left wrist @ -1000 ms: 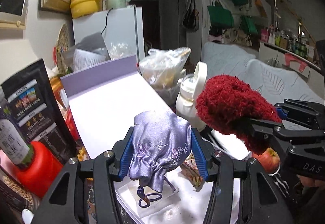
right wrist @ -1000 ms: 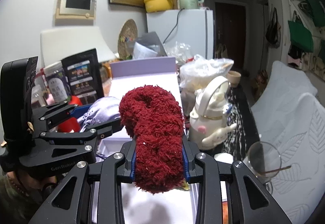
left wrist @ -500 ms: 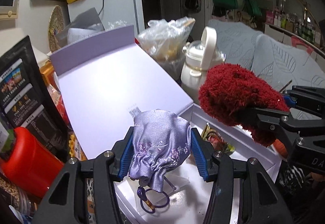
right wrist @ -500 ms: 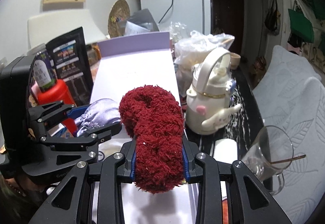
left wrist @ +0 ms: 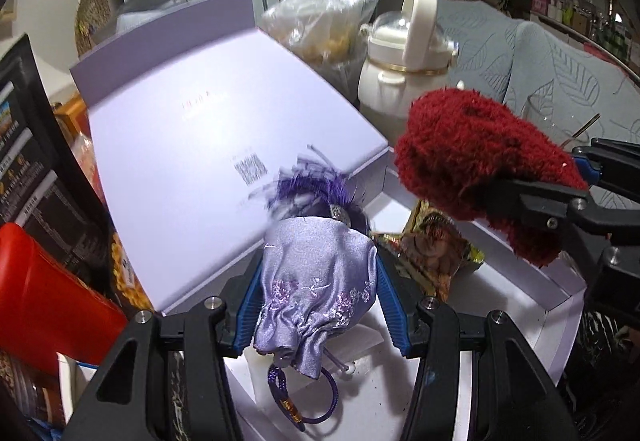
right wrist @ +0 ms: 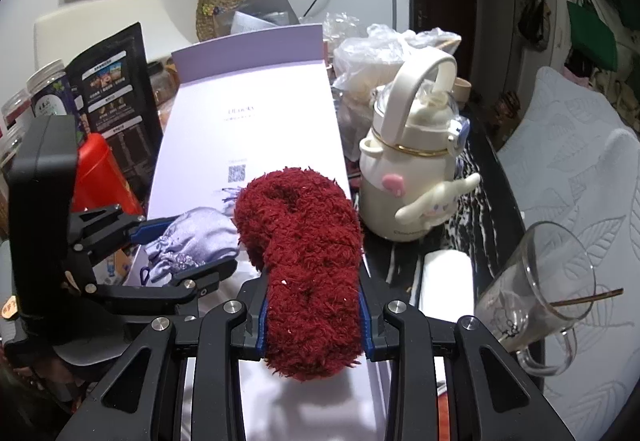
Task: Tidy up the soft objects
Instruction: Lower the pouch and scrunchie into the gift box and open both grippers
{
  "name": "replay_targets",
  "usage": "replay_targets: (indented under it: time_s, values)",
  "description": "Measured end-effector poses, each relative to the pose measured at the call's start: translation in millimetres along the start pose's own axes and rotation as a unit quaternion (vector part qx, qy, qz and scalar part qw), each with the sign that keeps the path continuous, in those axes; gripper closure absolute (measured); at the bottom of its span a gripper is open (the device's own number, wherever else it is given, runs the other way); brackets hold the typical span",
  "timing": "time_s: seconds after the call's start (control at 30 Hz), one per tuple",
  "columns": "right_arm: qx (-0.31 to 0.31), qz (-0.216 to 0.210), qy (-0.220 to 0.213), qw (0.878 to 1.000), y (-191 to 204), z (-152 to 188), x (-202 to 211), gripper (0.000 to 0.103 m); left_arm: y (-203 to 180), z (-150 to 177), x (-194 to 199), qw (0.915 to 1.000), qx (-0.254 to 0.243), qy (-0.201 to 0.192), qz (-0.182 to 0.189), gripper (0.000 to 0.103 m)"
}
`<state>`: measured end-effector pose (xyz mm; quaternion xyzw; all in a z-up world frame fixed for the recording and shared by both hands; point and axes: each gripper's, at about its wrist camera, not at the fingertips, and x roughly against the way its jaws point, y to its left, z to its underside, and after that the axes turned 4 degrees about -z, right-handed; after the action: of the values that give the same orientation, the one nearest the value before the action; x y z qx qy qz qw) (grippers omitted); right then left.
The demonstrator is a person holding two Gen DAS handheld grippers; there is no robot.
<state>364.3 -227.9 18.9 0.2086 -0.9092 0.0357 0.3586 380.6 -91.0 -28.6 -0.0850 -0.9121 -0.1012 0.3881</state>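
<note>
In the left wrist view, the left gripper [left wrist: 318,289] clamps a lilac satin pouch [left wrist: 316,281] between its blue pads, the jaws set fairly narrow around the bunched cloth; the pouch's drawstring loop [left wrist: 304,397] dangles below the fingers, just above the white floor of the open box [left wrist: 520,305]. Just past the fingertips a purple tassel [left wrist: 316,189] lies at the hinge of the raised lid [left wrist: 208,145], and to the right of the tips sits a snack packet [left wrist: 432,249] inside the box. The likely trouble here is that the hanging cord snags on the small pin under it, or that the pouch lands on the tassel or packet and ends up propped on them. The red fuzzy sock [left wrist: 476,169] hovers to the right, so the two tools could bump if both drop into the same corner. In the right wrist view, the right gripper [right wrist: 314,317] squeezes that sock [right wrist: 304,265] with jaws nearly closed, its free end standing tall beyond the fingertips over the box. Released from that height, the floppy end might drape over the box wall. Right of the tongs, a cream kettle-shaped bottle [right wrist: 412,169] and a glass mug [right wrist: 536,293] stand near; a sideways swing could knock the mug over.
</note>
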Motion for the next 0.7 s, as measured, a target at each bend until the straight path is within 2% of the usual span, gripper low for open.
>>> replay_targets:
  time_s: [0.23, 0.37, 0.7]
  values:
    - [-0.002, 0.003, 0.008, 1.0, -1, 2, -8, 0.07, 7, 4, -22, 0.9981, 0.024, 0.054, 0.014, 0.051]
    - [-0.006, 0.006, 0.011, 1.0, -3, 2, -12, 0.07, 8, 3, -25, 0.9982, 0.021, 0.057, 0.001, 0.051]
    - [-0.011, -0.002, 0.028, 1.0, -2, 5, -29, 0.067, 16, 1, -39, 0.9959, 0.043, 0.078, 0.017, 0.049]
